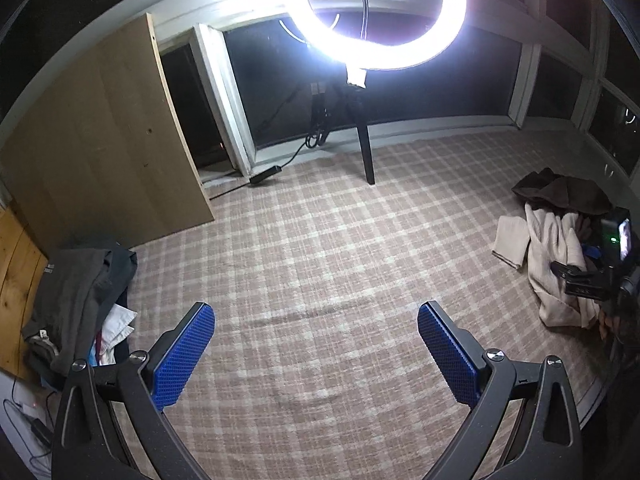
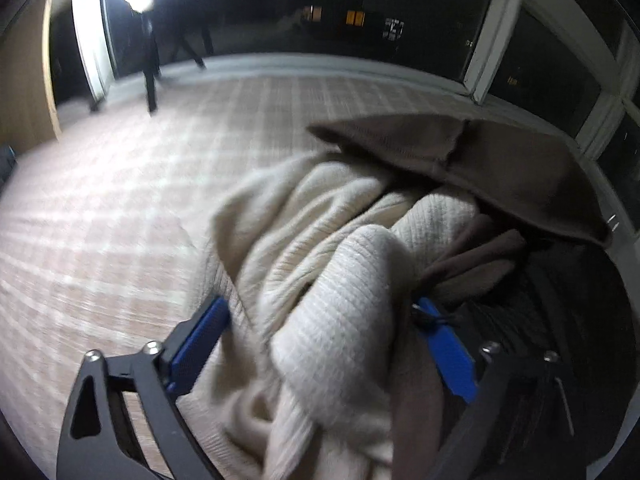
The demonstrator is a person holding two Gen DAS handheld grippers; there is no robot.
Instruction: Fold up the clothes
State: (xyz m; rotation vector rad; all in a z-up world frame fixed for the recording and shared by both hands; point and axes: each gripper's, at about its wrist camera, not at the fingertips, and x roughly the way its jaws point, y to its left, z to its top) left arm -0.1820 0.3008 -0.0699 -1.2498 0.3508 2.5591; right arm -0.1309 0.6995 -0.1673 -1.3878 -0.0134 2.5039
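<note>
My right gripper (image 2: 320, 344) stands wide open astride a fold of the cream knit sweater (image 2: 328, 264), pads not pressing it; the sweater lies heaped under a brown garment (image 2: 500, 168) on the plaid bed cover (image 1: 320, 240). My left gripper (image 1: 316, 352) hangs wide open and empty above the cover.

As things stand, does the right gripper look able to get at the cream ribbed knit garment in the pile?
Probably yes: the cream ribbed knit garment already bulges between the right gripper's open jaws, with nothing covering it there; the brown garment lies behind it.
</note>
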